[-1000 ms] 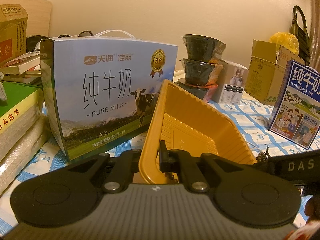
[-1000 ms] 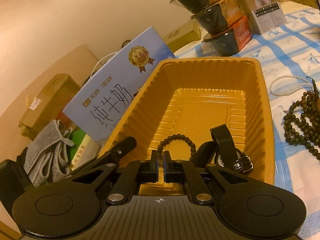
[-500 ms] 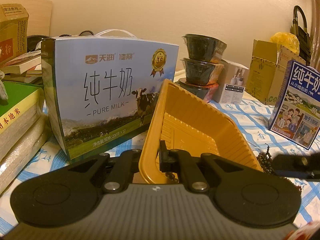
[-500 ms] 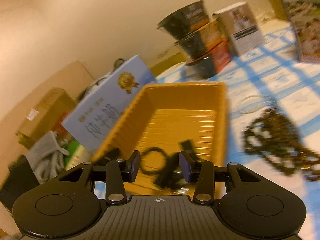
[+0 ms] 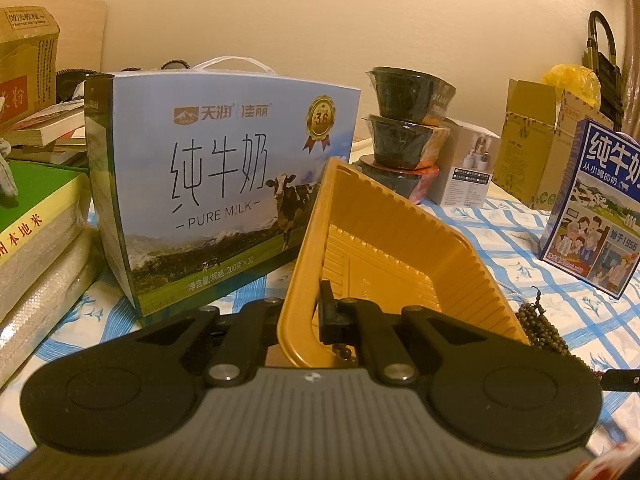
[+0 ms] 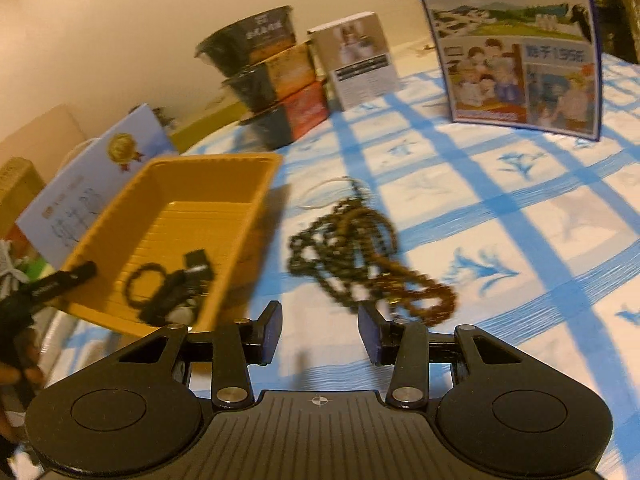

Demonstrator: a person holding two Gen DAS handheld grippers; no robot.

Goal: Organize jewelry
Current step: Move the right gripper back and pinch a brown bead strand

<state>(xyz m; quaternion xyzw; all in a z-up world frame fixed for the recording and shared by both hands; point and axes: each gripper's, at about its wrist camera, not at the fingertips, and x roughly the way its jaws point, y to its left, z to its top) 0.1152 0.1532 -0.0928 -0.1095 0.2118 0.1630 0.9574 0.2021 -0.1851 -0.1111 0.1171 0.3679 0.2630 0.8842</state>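
My left gripper is shut on the near wall of the yellow plastic tray and holds it tilted. Seen from the right wrist, the tray holds a dark bead bracelet and a black watch. To the tray's right, a tangle of dark bead necklaces lies on the blue-checked cloth, with amber beads and a thin white pearl strand. My right gripper hangs open just short of the beads, nothing between its fingers.
A large milk carton stands behind the tray, with stacked books to its left. Three stacked black bowls, a small white box and a blue milk box line the back. A hand holds the left tool.
My right gripper has opened and swung right, from over the tray to the cloth beside the bead tangle. The bracelet now lies in the tray. My left gripper has kept still.
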